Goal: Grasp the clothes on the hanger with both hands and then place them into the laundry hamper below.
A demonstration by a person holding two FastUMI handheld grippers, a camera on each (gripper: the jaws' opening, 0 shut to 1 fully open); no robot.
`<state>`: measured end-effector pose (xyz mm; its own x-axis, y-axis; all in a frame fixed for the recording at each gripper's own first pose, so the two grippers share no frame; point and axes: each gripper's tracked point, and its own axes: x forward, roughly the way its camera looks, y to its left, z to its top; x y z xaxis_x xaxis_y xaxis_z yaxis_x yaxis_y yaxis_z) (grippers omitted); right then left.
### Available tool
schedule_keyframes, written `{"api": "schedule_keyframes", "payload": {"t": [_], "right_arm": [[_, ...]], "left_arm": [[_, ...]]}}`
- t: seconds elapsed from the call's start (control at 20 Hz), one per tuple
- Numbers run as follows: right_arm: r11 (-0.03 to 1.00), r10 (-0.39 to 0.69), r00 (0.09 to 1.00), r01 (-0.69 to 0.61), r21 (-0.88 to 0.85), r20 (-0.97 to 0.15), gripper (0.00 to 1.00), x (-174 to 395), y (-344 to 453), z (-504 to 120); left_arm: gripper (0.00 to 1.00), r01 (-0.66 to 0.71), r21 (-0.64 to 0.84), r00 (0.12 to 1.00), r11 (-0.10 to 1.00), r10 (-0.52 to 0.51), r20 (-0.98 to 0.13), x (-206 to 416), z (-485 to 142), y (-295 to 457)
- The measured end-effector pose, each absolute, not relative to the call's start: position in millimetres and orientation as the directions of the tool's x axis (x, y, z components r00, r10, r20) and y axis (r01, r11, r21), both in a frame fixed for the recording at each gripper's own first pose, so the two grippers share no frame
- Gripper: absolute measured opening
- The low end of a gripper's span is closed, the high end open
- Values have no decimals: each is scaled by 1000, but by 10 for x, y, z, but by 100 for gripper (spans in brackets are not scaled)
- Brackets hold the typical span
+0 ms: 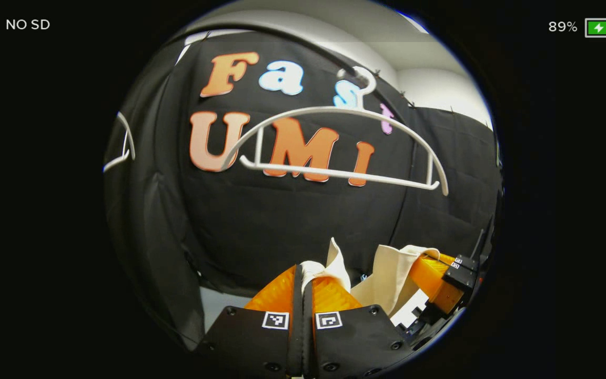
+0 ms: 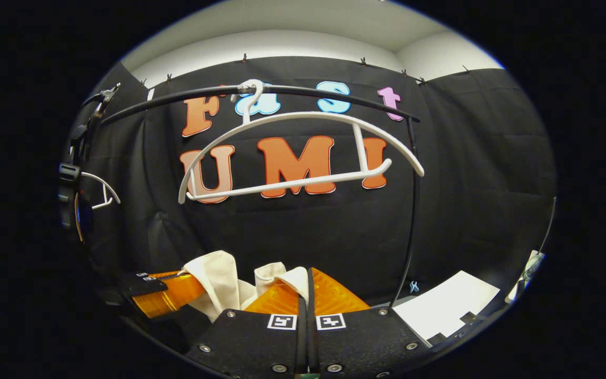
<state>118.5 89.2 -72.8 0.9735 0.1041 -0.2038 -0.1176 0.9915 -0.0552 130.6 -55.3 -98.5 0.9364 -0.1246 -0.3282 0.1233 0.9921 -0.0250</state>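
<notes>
Booth wall of black cloth (image 2: pixel 466 173) behind everything, well beyond both sets of jaws. Black rail (image 2: pixel 187 97) strung across it, high above the jaws in the right gripper view. White hanger (image 2: pixel 303 181) hooked on that rail, bare and slightly tilted; well above and ahead of the right gripper's jaws, likewise above the left gripper's (image 1: pixel 334 173). No cloth left on it, so lifting-off step judged complete.

Cream garment (image 1: pixel 387 273) found low down, at jaw level, stretched between the two grippers — held at two points, presumably to keep it spread and off the hanger arms during the descent. Left gripper (image 1: pixel 307 284) clenched, a fold of the garment standing up from between its tips. Right gripper (image 2: pixel 307 287) likewise clamped on a fold of the same garment (image 2: pixel 221 279), cloth bunched just ahead of its tips. Each gripper noted beside the other's jaws, close by.

Hamper not located in the frames; per the task, below. White sheet (image 2: pixel 447 308) lying low, to the right of the right jaws — purpose unclear.

Remaining, as judged: lowering the garment together, then releasing.
</notes>
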Motion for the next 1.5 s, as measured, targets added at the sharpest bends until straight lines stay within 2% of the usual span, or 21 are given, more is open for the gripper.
{"api": "schedule_keyframes", "payload": {"t": [0.3, 0.55, 0.8, 1.15, 1.3, 1.35, 1.4, 1.5], "right_arm": [[990, 109, 939, -133, -49, -326, 0, 1420, 1041, -1474], [990, 108, 880, -139, -32, -463, 0, 1557, 1112, -2221], [985, 88, 775, -163, -63, -626, 2, 1503, 1222, -2984], [984, 82, 617, -174, -34, -783, 8, 1063, 1107, -3824], [984, 72, 600, -175, -43, -796, 9, 1050, 1049, -3921], [984, 67, 596, -173, -46, -800, 0, 1036, 1029, -3933], [985, 64, 592, -169, -46, -804, 9, 1016, 1007, -3953], [986, 64, 588, -161, -39, -807, 9, 994, 969, -3963]], "left_arm": [[3, 61, -53, 881, 997, -79, -466, 1477, -1662, -244], [2, -21, -91, 784, 996, -40, -620, 1536, -2390, 90], [3, -99, -113, 600, 989, -31, -799, 1316, -3157, 211], [3, -165, -40, 400, 985, 30, -916, 682, -3815, 554], [4, -179, -57, 403, 982, 20, -915, 703, -3822, 517], [4, -175, -49, 410, 983, 28, -912, 738, -3794, 539], [5, -174, -38, 413, 984, 38, -910, 760, -3783, 582], [7, -181, -39, 412, 983, 40, -910, 746, -3770, 586]]}}
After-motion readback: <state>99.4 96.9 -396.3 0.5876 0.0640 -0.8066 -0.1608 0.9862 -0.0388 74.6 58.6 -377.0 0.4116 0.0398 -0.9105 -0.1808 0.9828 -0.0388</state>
